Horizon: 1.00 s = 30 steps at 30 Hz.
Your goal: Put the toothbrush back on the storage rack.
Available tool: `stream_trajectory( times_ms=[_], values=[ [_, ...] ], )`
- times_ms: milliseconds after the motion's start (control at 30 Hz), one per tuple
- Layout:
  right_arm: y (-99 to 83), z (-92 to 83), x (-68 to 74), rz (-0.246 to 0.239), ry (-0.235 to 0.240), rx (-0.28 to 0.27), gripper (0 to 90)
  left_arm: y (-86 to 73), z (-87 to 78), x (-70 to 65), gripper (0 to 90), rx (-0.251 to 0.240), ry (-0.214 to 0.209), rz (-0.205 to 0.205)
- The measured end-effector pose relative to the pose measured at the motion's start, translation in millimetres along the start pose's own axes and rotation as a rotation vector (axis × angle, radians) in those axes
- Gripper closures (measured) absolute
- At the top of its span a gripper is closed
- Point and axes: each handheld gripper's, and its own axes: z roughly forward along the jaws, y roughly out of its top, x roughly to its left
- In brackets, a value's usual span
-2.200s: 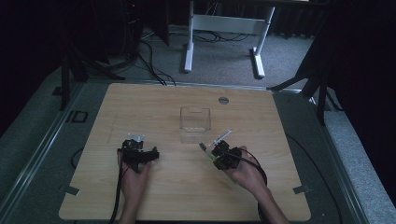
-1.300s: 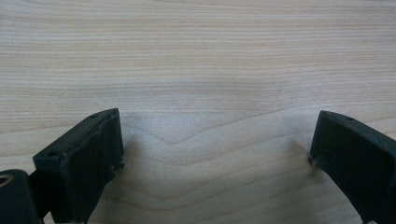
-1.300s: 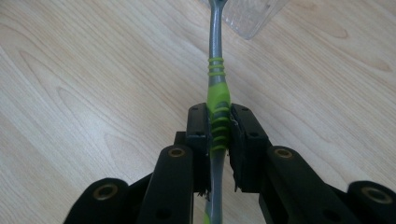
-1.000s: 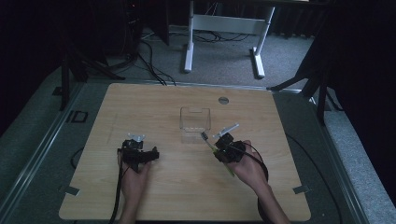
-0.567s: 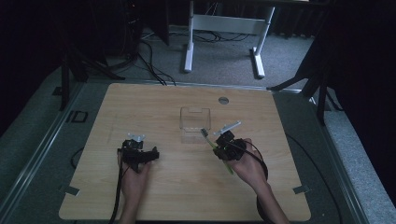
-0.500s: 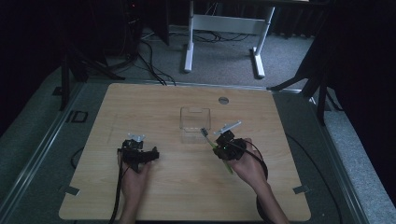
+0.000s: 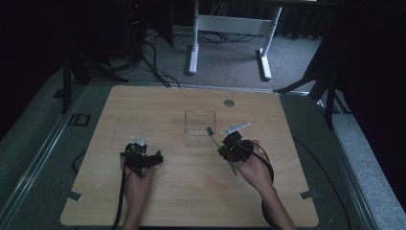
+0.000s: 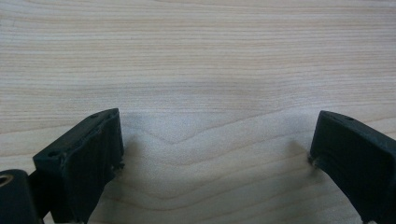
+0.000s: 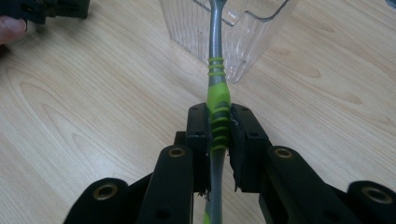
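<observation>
Spreading across the scene, the wooden table (image 7: 158,110) carries a clear plastic container (image 7: 200,127) a little far of its middle, open side up to take what comes. The left gripper (image 7: 143,159) rests on the near left of the table, well apart from the container, jaws wide and empty, seemingly just parked out of the way. The right gripper (image 9: 219,135) is clamped on the ribbed green grip of a grey-and-green toothbrush (image 9: 215,79), whose head leans over the container's near right corner, likely for dropping in.
</observation>
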Motion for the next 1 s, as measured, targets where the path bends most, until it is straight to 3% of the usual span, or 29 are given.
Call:
stream_trajectory(
  times_ms=[1000],
  values=[
    [2.6,-5.3,-4.4,0.046,0.029,-0.098,79.0,0.0,0.0,0.0,3.0,0.0,0.0,0.0]
  ],
)
